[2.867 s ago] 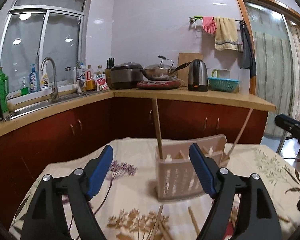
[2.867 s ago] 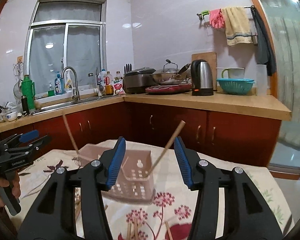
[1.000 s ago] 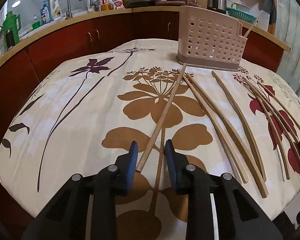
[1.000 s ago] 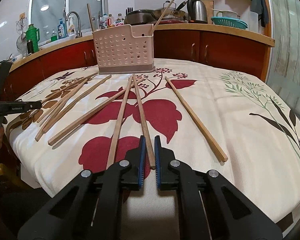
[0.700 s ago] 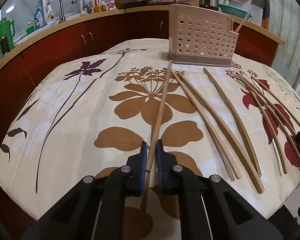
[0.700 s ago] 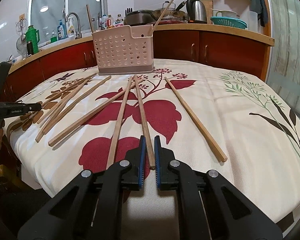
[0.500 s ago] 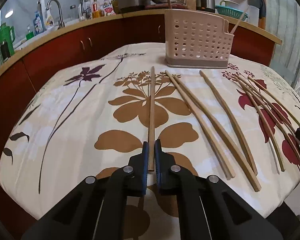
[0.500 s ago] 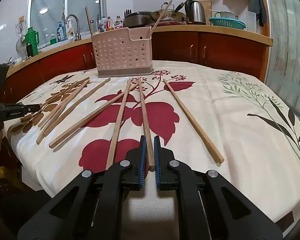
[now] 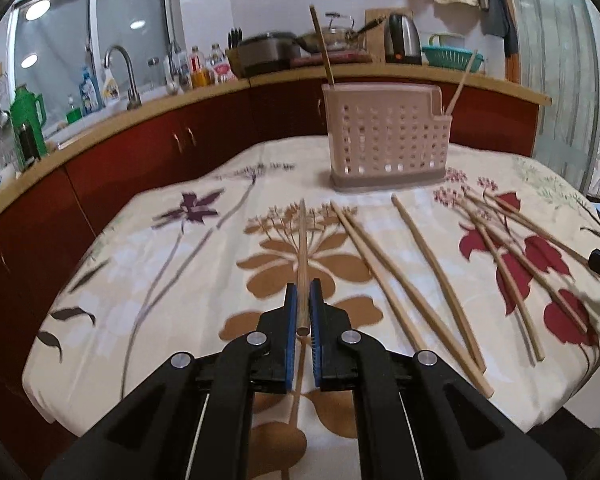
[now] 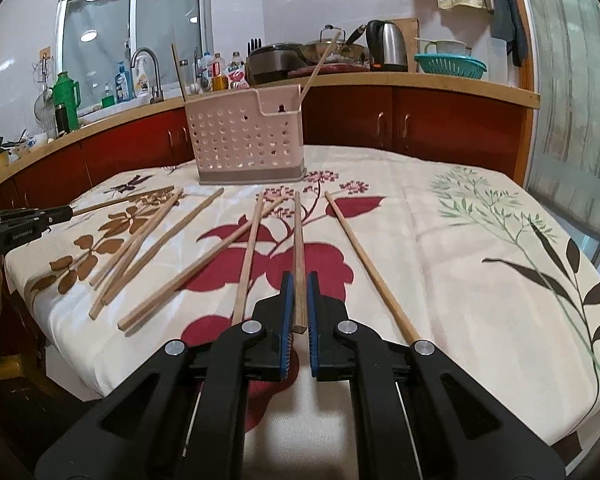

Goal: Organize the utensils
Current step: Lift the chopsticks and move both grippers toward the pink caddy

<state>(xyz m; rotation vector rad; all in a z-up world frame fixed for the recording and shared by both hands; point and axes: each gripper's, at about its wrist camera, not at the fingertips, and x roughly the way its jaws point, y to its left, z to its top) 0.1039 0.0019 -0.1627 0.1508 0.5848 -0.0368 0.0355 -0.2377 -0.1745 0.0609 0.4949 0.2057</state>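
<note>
The left gripper (image 9: 302, 304) is clamped on the near end of a chopstick (image 9: 302, 248) that points toward the pink holder (image 9: 384, 140) on the tablecloth (image 9: 180, 264). The right gripper (image 10: 297, 300) pinches another chopstick (image 10: 298, 240); more chopsticks (image 10: 156, 240) lie loose between them.

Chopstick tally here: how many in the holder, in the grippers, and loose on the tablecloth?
Chopsticks standing in the pink holder: 2
Chopsticks clamped in left gripper and right gripper: 2
Chopsticks loose on the tablecloth: 6
Total: 10
</note>
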